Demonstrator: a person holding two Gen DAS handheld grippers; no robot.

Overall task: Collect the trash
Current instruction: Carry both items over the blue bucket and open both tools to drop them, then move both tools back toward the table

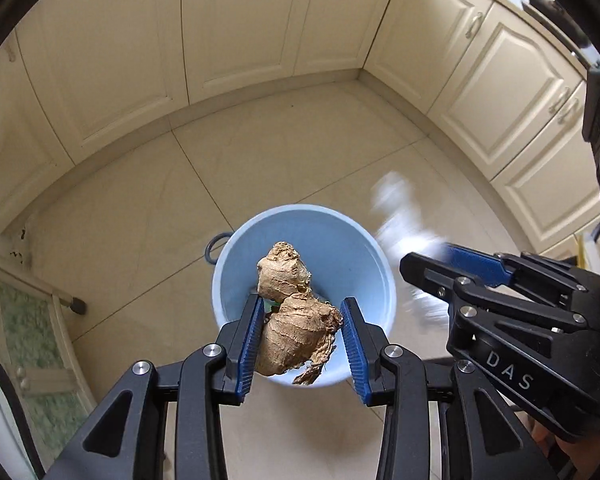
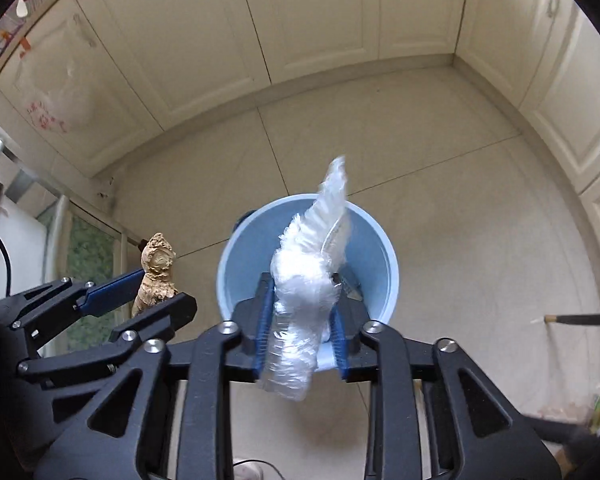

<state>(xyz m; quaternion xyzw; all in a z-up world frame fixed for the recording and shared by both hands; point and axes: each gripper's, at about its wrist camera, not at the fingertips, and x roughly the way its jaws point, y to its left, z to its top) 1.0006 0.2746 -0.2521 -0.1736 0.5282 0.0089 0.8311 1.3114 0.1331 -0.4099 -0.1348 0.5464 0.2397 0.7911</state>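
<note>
Left gripper (image 1: pixel 302 334): clenched on a knobbly piece of ginger (image 1: pixel 296 316), blue pads against both its sides, top lobe sticking out past the fingertips. It hangs over the mouth of the pale blue bin (image 1: pixel 236 256), which sits on the floor straight below, at 12 o'clock from my fingers.

Right gripper (image 2: pixel 302 312): wad of clear plastic wrap (image 2: pixel 304 292) sits between the fingers. Left pad touches it; I can't tell if the right pad does, the wrap hides that side. So the grip itself is unclear. A loose tail of wrap runs up toward 12 o'clock, blurred. Same bin is under it, rim showing around the wrap.

In the left wrist view the right gripper comes in at 3 o'clock, just beside the bin rim, wrap smeared white above it. In the right wrist view the left gripper and ginger sit at 9 o'clock.

Beyond the bin: beige tiled floor (image 1: pixel 284 152), then cream cabinet doors (image 1: pixel 240 24) wrapping from 10 to 2 o'clock. A frosted green glass door (image 1: pixel 28 336) stands at 8 o'clock in the left view.
</note>
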